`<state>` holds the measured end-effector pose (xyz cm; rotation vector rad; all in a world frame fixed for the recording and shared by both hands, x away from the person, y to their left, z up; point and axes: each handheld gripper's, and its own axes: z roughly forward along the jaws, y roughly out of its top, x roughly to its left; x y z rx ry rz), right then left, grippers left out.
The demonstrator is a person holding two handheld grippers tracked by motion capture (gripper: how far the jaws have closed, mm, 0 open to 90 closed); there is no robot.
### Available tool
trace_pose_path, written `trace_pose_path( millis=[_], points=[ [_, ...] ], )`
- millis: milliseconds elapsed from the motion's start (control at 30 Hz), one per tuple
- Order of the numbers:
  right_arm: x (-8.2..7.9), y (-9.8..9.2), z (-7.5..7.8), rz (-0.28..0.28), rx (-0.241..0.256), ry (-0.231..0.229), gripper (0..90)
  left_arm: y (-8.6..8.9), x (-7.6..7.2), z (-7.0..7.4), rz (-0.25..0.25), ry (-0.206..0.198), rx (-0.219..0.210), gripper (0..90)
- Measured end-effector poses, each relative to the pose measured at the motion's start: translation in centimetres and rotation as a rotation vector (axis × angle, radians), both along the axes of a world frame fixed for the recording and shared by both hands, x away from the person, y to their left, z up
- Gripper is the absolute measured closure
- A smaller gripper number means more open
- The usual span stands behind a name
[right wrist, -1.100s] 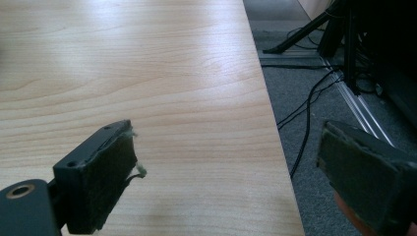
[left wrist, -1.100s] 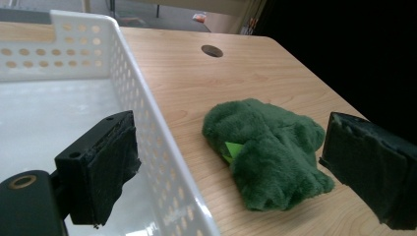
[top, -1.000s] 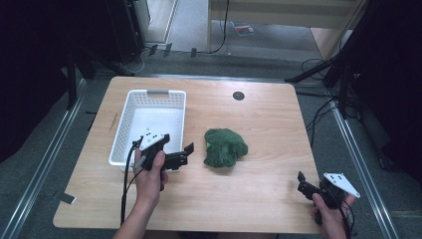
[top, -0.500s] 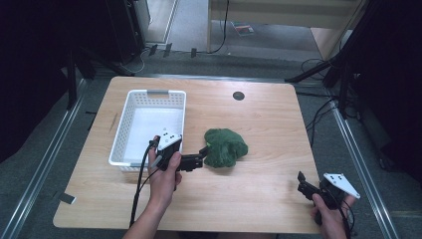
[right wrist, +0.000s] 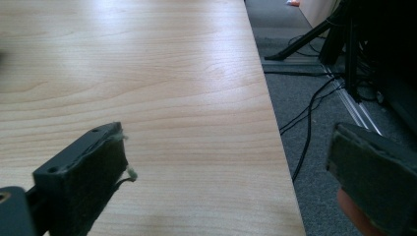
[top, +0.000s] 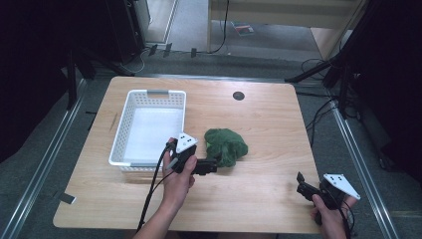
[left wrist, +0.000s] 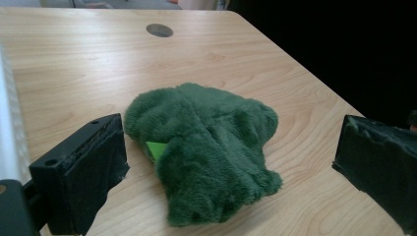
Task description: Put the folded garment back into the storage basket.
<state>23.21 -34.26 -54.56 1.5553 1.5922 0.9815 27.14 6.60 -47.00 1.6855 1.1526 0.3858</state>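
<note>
1. Green plush toy (top: 226,146) lies on the wooden table (top: 268,124), just right of the white basket (top: 148,94), which holds nothing yet.
2. Left gripper (top: 213,165) reaches its near edge, jaws spread wide either side of it, nothing gripped.
3. Right gripper (top: 300,182) idles with jaws apart at the table's near right corner.
4. Left to do, likely: grasp, lift, drop into basket.

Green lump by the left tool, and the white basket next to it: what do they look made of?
Green lump: looks like soft plush fabric, matte, with a short furry pile and floppy folds; a small bright green tag or patch peeks out at its side. White basket: appears to be rigid moulded plastic, slightly glossy, with slotted lattice walls. The left tool stands open at the lump.
</note>
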Motion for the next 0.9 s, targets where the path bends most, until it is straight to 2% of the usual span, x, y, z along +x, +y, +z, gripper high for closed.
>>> trace_pose_path(
  millis=[133, 333, 467, 567, 600, 733, 800, 900],
  points=[
    [0.0, 0.0, 0.0, 0.002, -0.001, 0.001, 1.2, -1.4, 0.1, -0.5, -0.02, 0.009, 0.012, 0.0],
    [0.1, 0.0, 0.0, 0.005, -0.005, 0.005, 2.5, -2.6, 0.4, -1.3, -0.025, 0.023, 0.025, 0.0],
    [0.1, 0.0, 0.0, 0.003, -0.003, 0.003, 2.6, -3.6, 0.9, -2.1, -0.021, 0.034, 0.048, 0.0],
    [0.1, -0.1, 0.0, -0.013, 0.006, 0.005, 2.5, -4.2, 1.3, -2.9, -0.012, 0.041, 0.069, 0.0],
    [0.1, -0.1, 0.0, -0.01, 0.01, 0.009, 2.5, -4.5, 1.7, -3.3, 0.007, 0.047, 0.075, 0.0],
    [0.1, -0.1, 0.0, 0.009, 0.006, 0.014, 2.5, -5.0, 2.2, -3.9, 0.025, 0.058, 0.083, 0.0],
    [0.1, -0.1, 0.0, 0.007, 0.008, 0.013, 2.5, -5.3, 2.7, -4.4, 0.045, 0.071, 0.108, 0.0],
    [0.1, -0.1, 0.0, 0.004, 0.013, 0.013, 2.5, -5.5, 3.0, -4.8, 0.057, 0.083, 0.117, 0.0]
  ],
)
